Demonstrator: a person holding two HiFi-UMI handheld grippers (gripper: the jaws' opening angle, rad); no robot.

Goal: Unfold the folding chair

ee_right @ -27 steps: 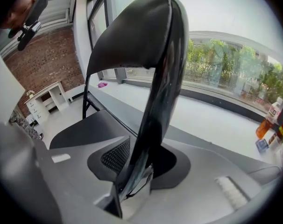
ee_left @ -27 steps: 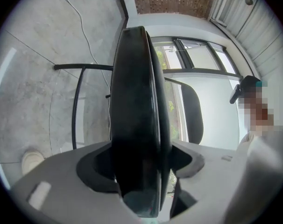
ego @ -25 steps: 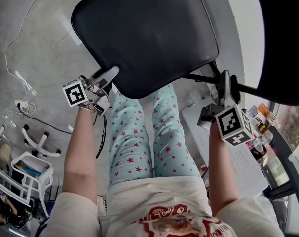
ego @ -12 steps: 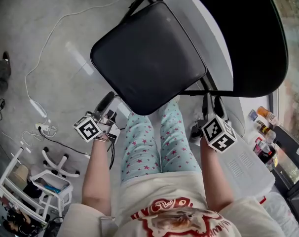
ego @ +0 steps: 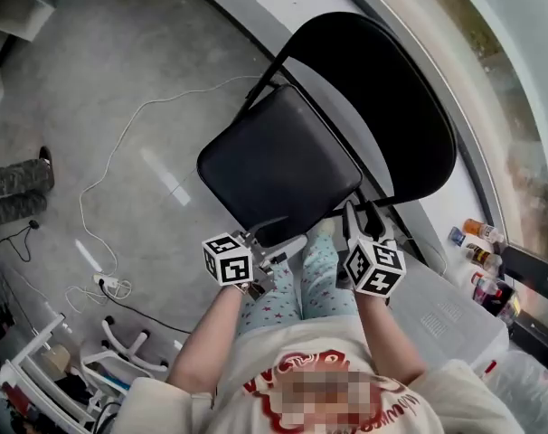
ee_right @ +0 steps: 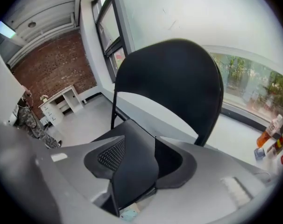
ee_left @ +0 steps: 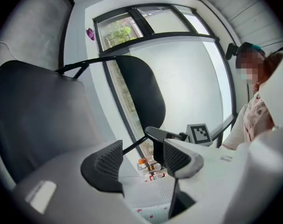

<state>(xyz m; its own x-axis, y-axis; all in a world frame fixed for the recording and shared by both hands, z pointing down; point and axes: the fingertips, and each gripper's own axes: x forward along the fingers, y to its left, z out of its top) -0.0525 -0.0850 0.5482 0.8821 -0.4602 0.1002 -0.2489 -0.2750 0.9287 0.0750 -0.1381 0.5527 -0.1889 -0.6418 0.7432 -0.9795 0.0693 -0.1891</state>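
Grey floor (ego: 120,107) below a curved window wall (ego: 301,3). Bore the chair (ego: 319,143) near its edge by that wall, opened out, seat (ego: 278,165) flat and backrest (ego: 382,89) upright; judged unfolded, or nearly so.

Lay ahead of and below both grippers, front-to-back line slanting from lower left to the backrest at upper right in the head view, so that the seat's nearest side edge ran from one gripper to the other.

Showed the right gripper (ego: 358,217) at the backrest end of that edge, angled down. Had just been opening its jaws, now spread wide, a seat corner standing between them with no pad seen pressing on it.

Showed the left gripper (ego: 276,242) at the front end, about as near, aimed level along the edge toward its partner, jaws apart with nothing between.
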